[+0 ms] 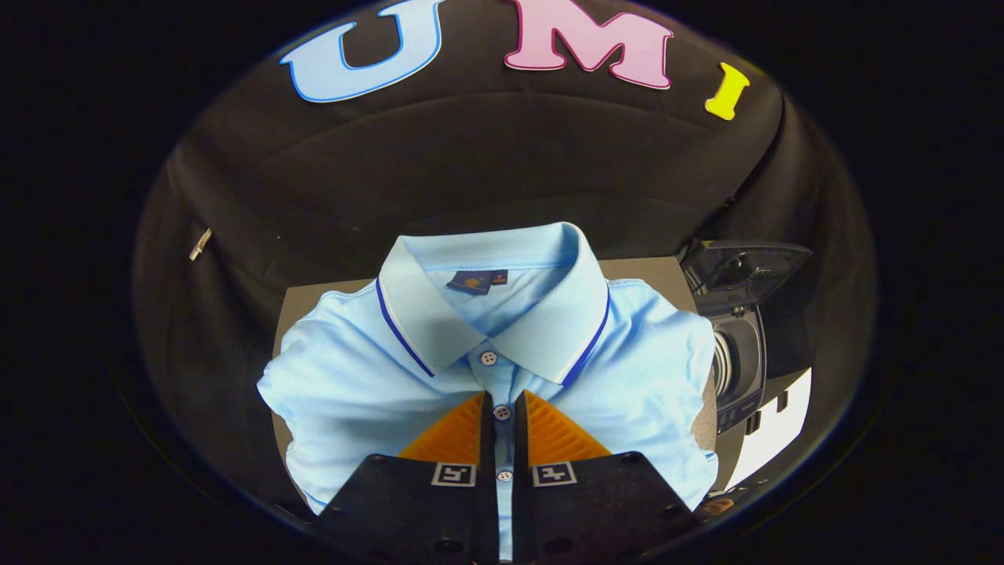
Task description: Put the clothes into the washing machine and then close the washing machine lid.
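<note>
Claw (502,404): the two fingers stand close together over the button placket of the shirt (369,377), with a narrow strip of fabric and two buttons showing in the slot between them. Whether the pads actually press the cloth on both sides cannot be told from the gripper view; the fingers may be pinching a fold or merely resting low over it.

Shirt: a light blue polo with a dark-trimmed collar, lying flat and neatly folded on the bench (314,302), collar pointing away from the claw. It covers most of the bench top.

Washing machine (741,361): a small dark unit just beside the shirt's far right corner, with its lid (745,267) raised and the drum opening exposed (the interior is too dim to judge).

Assessment: the loading step has not been carried out; the shirt is wholly outside the machine.

Risks from here:
- A grip on the placket alone takes a thin layer, so the fabric may slip out on lifting.
- The folded garment is likely to unfurl and hang long, catching on the bench edge or the machine's rim.
- Trailing cloth left over the opening would stop the lid from closing.
</note>
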Demonstrator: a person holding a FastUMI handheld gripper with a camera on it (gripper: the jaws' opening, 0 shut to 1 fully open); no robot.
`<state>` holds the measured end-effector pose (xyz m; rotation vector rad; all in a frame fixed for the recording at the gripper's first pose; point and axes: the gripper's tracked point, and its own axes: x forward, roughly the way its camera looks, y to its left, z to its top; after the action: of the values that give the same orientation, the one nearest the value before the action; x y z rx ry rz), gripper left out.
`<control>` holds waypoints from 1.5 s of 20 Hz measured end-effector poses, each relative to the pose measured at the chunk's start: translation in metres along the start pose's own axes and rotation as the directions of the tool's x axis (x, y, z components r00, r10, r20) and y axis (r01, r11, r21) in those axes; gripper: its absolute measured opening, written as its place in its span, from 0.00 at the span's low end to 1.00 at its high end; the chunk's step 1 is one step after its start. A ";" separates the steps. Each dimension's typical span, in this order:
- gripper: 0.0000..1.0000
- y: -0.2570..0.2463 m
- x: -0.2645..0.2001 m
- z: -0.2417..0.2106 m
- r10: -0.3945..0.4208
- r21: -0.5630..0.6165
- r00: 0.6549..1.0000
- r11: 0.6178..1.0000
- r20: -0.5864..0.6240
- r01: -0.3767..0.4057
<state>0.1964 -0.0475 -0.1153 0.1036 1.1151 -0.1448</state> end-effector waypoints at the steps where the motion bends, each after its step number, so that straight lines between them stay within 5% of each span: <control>1: 0.11 -0.002 0.001 -0.004 0.004 -0.002 1.000 1.000 0.023 -0.004; 2: 0.05 -0.001 -0.002 0.002 0.007 -0.008 0.999 1.000 0.052 -0.007; 9: 0.05 0.002 -0.017 0.007 0.034 -0.046 0.960 0.999 0.278 -0.022; 16: 0.05 -0.010 -0.081 0.019 0.055 -0.037 0.864 0.998 0.500 -0.042; 24: 0.05 -0.069 -0.153 0.041 0.088 -0.070 0.743 0.996 0.663 -0.055; 30: 0.05 -0.142 -0.185 0.058 0.109 -0.135 0.703 0.991 0.703 -0.019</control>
<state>0.1439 -0.1847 0.0748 -0.0249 0.3312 -0.0432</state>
